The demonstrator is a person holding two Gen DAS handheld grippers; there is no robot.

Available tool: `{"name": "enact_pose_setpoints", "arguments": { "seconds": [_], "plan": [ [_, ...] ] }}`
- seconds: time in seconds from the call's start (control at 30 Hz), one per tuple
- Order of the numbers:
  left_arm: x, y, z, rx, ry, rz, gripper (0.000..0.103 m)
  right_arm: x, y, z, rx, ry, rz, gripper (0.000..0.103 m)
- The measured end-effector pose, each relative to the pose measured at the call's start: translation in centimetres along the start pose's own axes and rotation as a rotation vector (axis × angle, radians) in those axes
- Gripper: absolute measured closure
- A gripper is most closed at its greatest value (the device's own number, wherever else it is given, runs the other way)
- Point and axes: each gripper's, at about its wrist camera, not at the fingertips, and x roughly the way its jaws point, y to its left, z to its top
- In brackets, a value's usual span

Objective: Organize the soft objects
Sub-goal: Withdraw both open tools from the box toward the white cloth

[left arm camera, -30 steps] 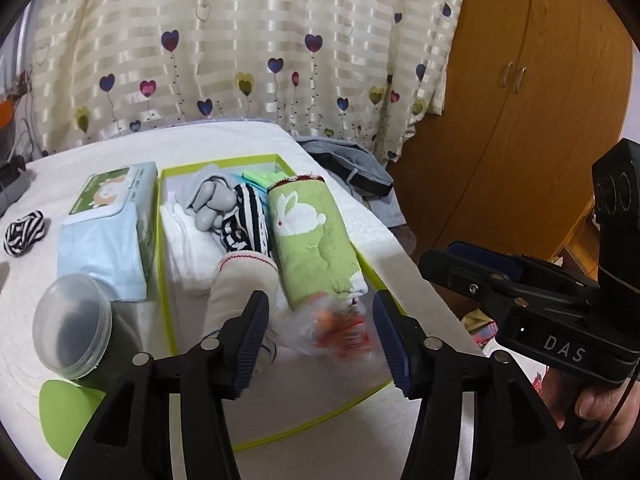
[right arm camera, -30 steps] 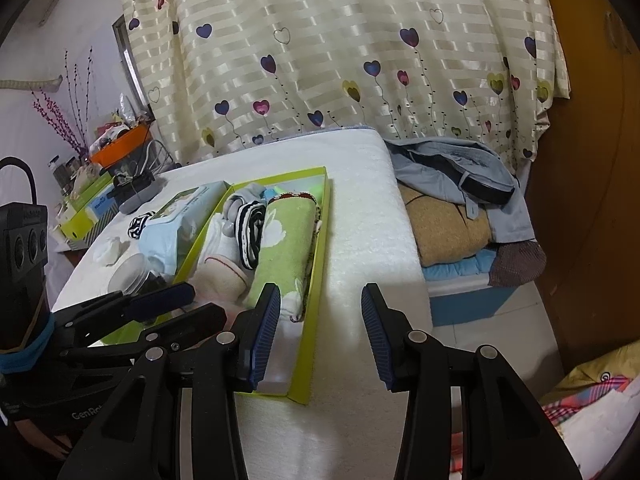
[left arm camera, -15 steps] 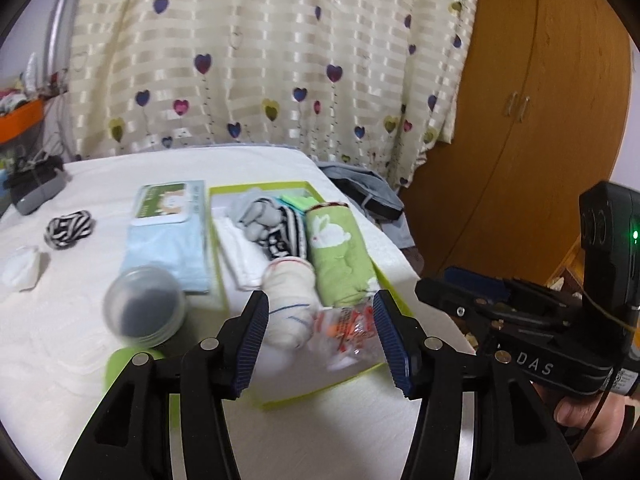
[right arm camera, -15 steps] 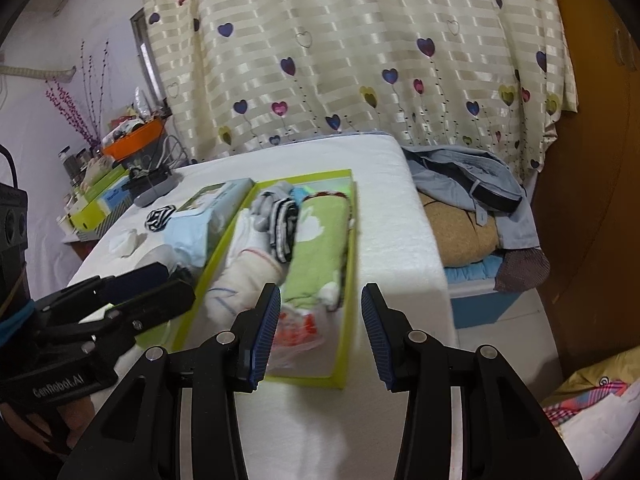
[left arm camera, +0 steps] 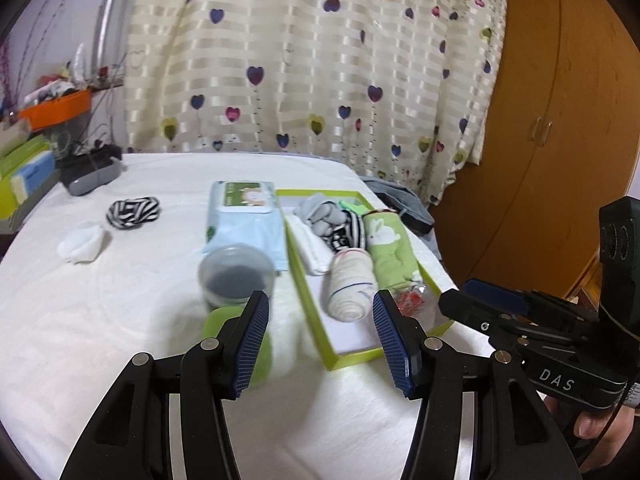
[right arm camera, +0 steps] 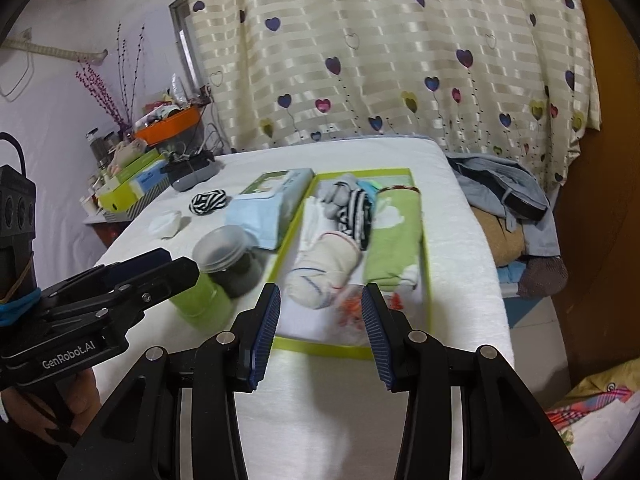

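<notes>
A green-rimmed tray point(left arm camera: 312, 308) point(right arm camera: 427, 240) on the white table holds a rolled cream sock point(left arm camera: 352, 284) point(right arm camera: 320, 270), a green rabbit towel point(left arm camera: 386, 246) point(right arm camera: 394, 236), striped and grey socks point(left arm camera: 344, 230) and a small plastic packet point(left arm camera: 410, 300). A striped sock ball point(left arm camera: 132, 211) point(right arm camera: 208, 202) and a white sock point(left arm camera: 82, 243) point(right arm camera: 166, 222) lie loose at the left. My left gripper point(left arm camera: 318, 338) is open and empty, held back above the table before the tray. My right gripper point(right arm camera: 320, 324) is open and empty near the tray's front edge.
A wipes pack point(left arm camera: 244, 216) lies left of the tray. A lidded plastic jar point(left arm camera: 236, 274) and a green cup point(left arm camera: 236, 344) stand in front of it. Clothes point(right arm camera: 504, 192) are piled past the table's right edge. Clutter and boxes point(right arm camera: 136, 184) are at the far left.
Both grippers have pulled back and up from the tray and turned left, so more of the table shows. The cream sock and packet stay in the tray.
</notes>
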Motion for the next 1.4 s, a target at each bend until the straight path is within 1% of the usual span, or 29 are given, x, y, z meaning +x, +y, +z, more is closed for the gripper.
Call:
{"name": "enact_pose_setpoints", "arguments": {
  "seconds": [0.17, 0.2, 0.23, 0.27, 0.57, 0.8, 1.4],
  "plan": [
    [-1.2, 1.3, -0.4, -0.018, -0.015, 0.023, 0.049, -0.2, 1.3, 0.0, -0.008, -0.011, 0.004, 0.058],
    [-1.4, 1.6, -0.4, -0.022, -0.017, 0.032, 0.049, -0.3, 1.5, 0.0, -0.01, -0.01, 0.003, 0.056],
    [-1.6, 1.8, -0.5, -0.025, -0.019, 0.039, 0.049, -0.3, 1.8, -0.1, -0.013, -0.009, 0.001, 0.052],
    [-1.8, 2.1, -0.5, -0.028, -0.022, 0.04, 0.049, -0.3, 2.0, 0.0, -0.015, -0.01, 0.002, 0.052],
    [-3.5, 4.2, -1.2, -0.055, -0.037, 0.074, 0.049, -0.6, 4.8, 0.2, -0.065, -0.013, 0.008, 0.052],
    [-4.1, 5.9, -1.6, -0.073, -0.038, 0.104, 0.049, 0.0, 6.6, 0.1, -0.101, 0.004, 0.024, 0.052],
    [-4.3, 8.6, -1.4, -0.107, -0.043, 0.128, 0.049, 1.3, 10.0, 0.8, -0.167, 0.026, 0.064, 0.052]
  ]
}}
